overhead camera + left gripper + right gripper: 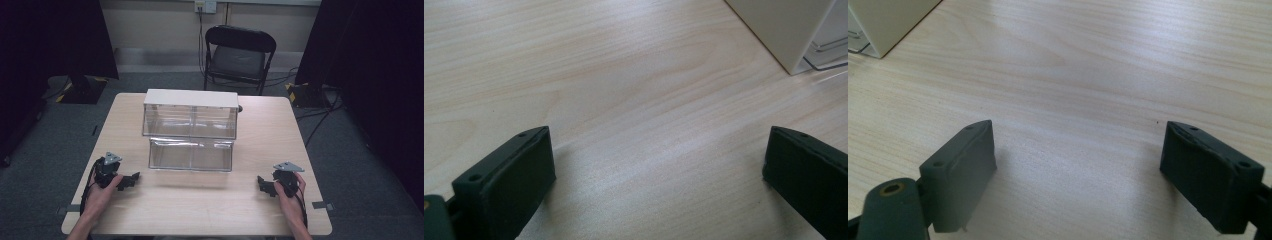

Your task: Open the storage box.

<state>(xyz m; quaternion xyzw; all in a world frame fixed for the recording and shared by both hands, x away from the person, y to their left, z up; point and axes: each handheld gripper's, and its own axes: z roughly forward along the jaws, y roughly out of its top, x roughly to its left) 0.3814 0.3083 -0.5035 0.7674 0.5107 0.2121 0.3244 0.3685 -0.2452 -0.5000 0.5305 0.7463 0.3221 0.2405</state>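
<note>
A two-tier clear plastic drawer unit (191, 129) with a white top stands at the middle of the light wooden table (200, 200). Its lower drawer (191, 155) sticks out toward me. My left gripper (131, 181) rests on the table at the near left, held by a hand, jaws wide apart over bare wood (659, 160). At the near right my right gripper (263, 184) also lies on the tabletop in a hand, jaws spread with nothing between them (1078, 155). A corner of the unit (789, 30) shows in the left gripper view, and its other corner (883, 20) in the right gripper view.
A black folding chair (237, 55) stands beyond the far edge of the table. Dark curtains hang at both sides, and cables run over the grey floor at the right. Bare tabletop lies between the two grippers in front of the drawer unit.
</note>
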